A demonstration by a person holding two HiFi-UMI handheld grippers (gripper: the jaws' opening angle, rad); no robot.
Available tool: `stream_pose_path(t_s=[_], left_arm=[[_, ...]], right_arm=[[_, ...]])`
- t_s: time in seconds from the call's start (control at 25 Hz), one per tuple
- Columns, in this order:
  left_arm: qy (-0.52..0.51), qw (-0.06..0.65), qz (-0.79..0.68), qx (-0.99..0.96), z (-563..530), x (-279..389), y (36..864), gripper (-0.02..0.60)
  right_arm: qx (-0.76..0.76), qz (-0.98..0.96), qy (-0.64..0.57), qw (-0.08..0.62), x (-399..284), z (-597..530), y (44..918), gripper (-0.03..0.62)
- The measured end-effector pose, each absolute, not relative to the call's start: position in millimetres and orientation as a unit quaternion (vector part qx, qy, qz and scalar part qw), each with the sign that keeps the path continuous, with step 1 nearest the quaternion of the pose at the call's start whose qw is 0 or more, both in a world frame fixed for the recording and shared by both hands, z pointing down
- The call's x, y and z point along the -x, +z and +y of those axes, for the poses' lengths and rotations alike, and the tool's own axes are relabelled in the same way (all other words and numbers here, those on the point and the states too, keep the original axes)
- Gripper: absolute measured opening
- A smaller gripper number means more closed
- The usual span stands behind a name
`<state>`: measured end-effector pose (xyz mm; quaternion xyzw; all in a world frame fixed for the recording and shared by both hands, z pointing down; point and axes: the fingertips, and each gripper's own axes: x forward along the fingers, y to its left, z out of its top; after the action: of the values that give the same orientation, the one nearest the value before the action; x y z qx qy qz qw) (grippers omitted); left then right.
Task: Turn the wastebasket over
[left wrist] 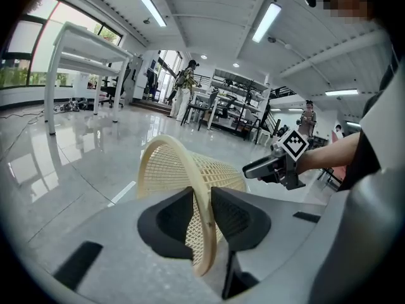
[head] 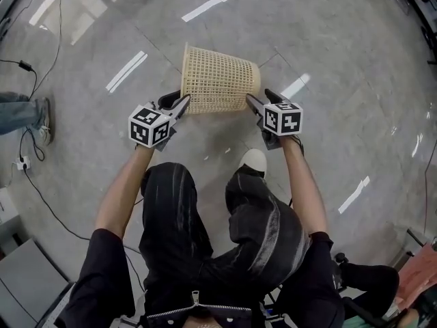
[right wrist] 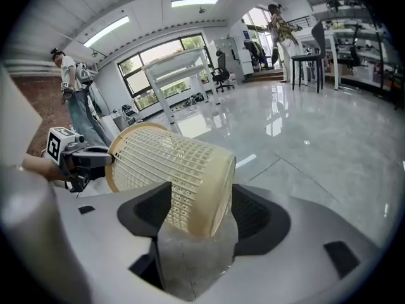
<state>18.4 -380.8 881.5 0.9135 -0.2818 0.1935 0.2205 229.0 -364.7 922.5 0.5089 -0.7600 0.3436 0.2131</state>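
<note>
One cream wastebasket lies on its side between the two grippers, above the glossy grey floor in front of the seated person's knees. Whether it touches the floor cannot be told. It is a tapered basket with walls of fine open lattice, finished by a solid smooth band round the mouth and a narrower closed bottom. The wide mouth faces the person's left and the bottom faces the right.

The left gripper has its jaws drawn narrow on the mouth band. In the left gripper view the rim runs upright between the two dark pads, one pad inside the basket and one outside, both pressed against it.

The right gripper stands at the bottom end with its jaws spread wide. In the right gripper view the bottom edge of the basket sits in the gap between the pads, and they are not clamping it.
</note>
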Motion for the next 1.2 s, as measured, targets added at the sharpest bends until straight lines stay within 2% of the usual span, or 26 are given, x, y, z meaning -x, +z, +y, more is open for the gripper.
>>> stream_pose_path(t_s=[0.24, 0.48, 1.2], left_arm=[[0.197, 0.217, -0.28, -0.914, -380, -18, 884, 0.083], [0.194, 0.221, -0.285, -0.912, -377, -15, 888, 0.077], [0.186, 0.219, -0.273, -0.918, -372, -25, 891, 0.071]], right_arm=[[-0.486, -0.766, 0.374, 0.193, -221, -362, 946, 0.288], [-0.467, -0.773, 0.407, 0.137, -207, -358, 953, 0.287], [-0.482, -0.765, 0.397, 0.156, -216, -352, 953, 0.287]])
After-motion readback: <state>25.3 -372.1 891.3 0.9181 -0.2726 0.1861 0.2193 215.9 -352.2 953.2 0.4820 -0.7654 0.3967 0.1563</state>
